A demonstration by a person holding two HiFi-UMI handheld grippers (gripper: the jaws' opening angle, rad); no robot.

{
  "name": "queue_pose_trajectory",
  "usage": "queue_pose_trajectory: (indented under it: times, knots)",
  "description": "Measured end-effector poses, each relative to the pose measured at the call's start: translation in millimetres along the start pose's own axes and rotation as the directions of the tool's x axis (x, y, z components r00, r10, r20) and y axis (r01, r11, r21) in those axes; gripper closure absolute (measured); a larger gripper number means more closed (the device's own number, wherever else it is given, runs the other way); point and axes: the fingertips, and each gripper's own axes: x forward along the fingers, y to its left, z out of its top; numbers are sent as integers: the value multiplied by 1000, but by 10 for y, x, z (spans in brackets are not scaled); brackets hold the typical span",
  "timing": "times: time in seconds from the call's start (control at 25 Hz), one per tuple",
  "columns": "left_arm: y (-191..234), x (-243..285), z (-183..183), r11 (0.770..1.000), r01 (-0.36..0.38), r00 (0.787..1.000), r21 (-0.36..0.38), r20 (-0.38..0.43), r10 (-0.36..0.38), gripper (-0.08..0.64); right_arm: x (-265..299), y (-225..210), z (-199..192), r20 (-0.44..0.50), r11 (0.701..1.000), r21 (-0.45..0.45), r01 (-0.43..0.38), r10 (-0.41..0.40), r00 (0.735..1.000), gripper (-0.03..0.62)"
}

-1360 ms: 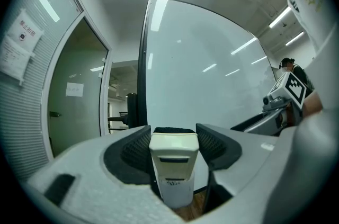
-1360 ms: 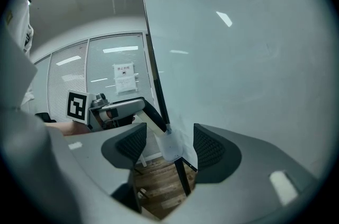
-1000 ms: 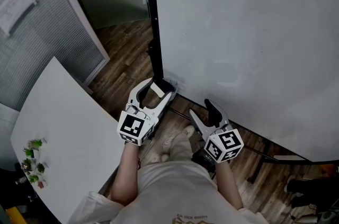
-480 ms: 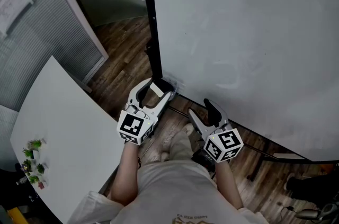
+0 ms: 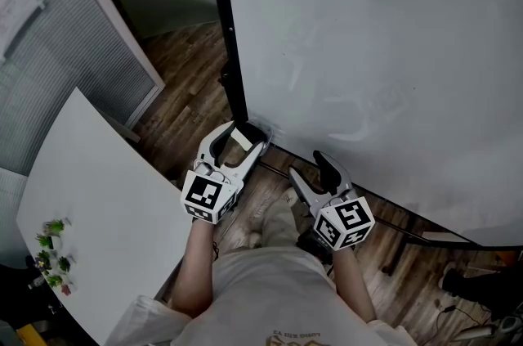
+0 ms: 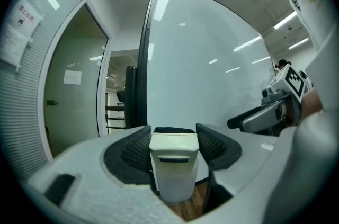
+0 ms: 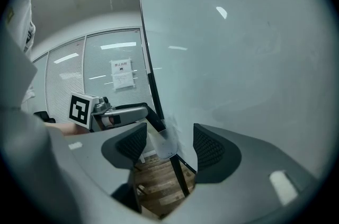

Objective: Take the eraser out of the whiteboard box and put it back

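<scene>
**Eraser half-seated in the box – a tilt or an early release could spill it**

The left gripper (image 5: 245,137) has its jaws closed on the eraser (image 6: 174,144), one pad pressed against each side of its upper part. The eraser's lower part sits inside the clear whiteboard box (image 6: 176,184), which hangs at the near-left bottom corner of the whiteboard (image 5: 368,50). The right gripper (image 5: 309,172) hangs to the right with its jaws apart and nothing between them. It is well clear of the box and steadies nothing.

The main risk, as I judge it, is at the box's rim. If the eraser leans left or right while it travels, its lower edge may catch on the thin plastic wall and jam – or lever the box against its mount. If the jaws open before the eraser rests on the bottom, it may tip out and drop to the wooden floor (image 5: 192,83) below. The pads also hold only the top portion, so a snag could pull the eraser out of the grip.

The eraser stands upright, with its long axis running up and down. Its pale plastic back faces near, toward the person, and the dark felt faces far, toward the board
</scene>
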Motion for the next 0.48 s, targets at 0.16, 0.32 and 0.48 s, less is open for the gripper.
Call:
queue_pose_trajectory:
  times: [0.16, 0.32, 0.48]
  knots:
    - [5, 44, -62, 1000, 3, 1000, -7, -13, -3, 295, 29, -23, -32, -15, 1000, 0, -2, 2, 1000, 314]
    - [15, 84, -137, 1000, 4, 1000, -13, -27, -5, 295, 54, -45, -58, -23, 1000, 4, -3, 3, 1000, 314]
    - [15, 121, -187, 1000, 10, 999, -15, -37, -10, 295, 77, -53, -73, -29, 1000, 6, -7, 7, 1000, 314]
